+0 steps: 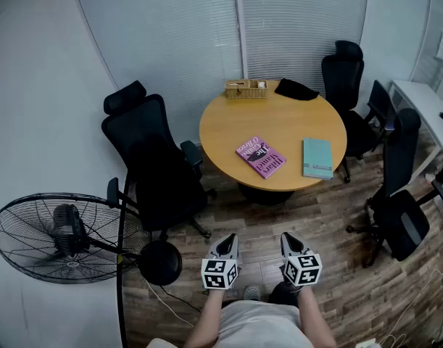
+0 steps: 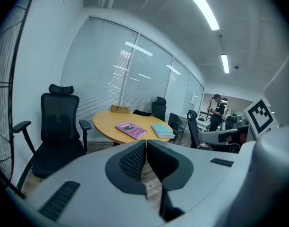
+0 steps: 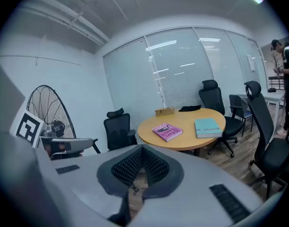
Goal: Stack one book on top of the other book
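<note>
Left gripper point(image 1: 226, 239) and right gripper point(image 1: 288, 238) are both closed and empty, well short of the round table point(image 1: 228, 125). Ahead, the teal book point(image 1: 317, 158) lies lengthwise near its front-right edge, nearer the right gripper. The pink book point(image 1: 261, 156) lies skewed to its left.

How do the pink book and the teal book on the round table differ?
The pink book has large lettering on its cover; the teal book looks plain. The pink book lies diagonally in the head view, the teal book nearly straight. Both lie flat and closed on the table, apart, not stacked.
</note>
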Available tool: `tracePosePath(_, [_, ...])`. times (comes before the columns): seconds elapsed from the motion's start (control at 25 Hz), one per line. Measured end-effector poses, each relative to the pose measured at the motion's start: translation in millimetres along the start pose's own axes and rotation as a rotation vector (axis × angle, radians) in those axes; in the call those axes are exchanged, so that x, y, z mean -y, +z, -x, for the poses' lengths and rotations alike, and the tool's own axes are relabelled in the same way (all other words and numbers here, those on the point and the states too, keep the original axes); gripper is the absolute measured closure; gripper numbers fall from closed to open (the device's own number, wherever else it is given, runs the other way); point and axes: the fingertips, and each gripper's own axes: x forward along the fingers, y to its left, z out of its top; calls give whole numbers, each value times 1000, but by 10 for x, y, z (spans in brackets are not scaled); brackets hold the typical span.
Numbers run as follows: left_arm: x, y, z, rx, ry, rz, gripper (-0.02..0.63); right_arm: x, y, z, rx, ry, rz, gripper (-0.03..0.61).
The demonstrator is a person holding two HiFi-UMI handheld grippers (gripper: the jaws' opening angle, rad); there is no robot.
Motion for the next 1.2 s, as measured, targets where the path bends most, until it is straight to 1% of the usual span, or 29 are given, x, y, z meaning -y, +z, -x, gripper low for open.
tracePosePath(0.16, [-27,-4,56,4,7,11,584,-75,-22,64,2,18,-12,560])
tracePosePath(0.32, [5,-25,26,-2,3,19,584,-1,-26,96,5,2,-26,560])
tracePosePath(0.48, [-16,-38,-102,-12,5,27,584,56,-23,55,2,32,-50,560])
tracePosePath(0.68, [-93,3,-395,-34,15,45,584,307,-36,-112,-28,-2,-41,560])
tracePosePath(0.92, [-101,217,-862,-54,-5,26,584,642,135,-437,-36,-32,-56,560])
tracePosePath(1.2, [-92,476,-1474,-62,-22,-3,583,928,410,-940,-43,2,-35,557])
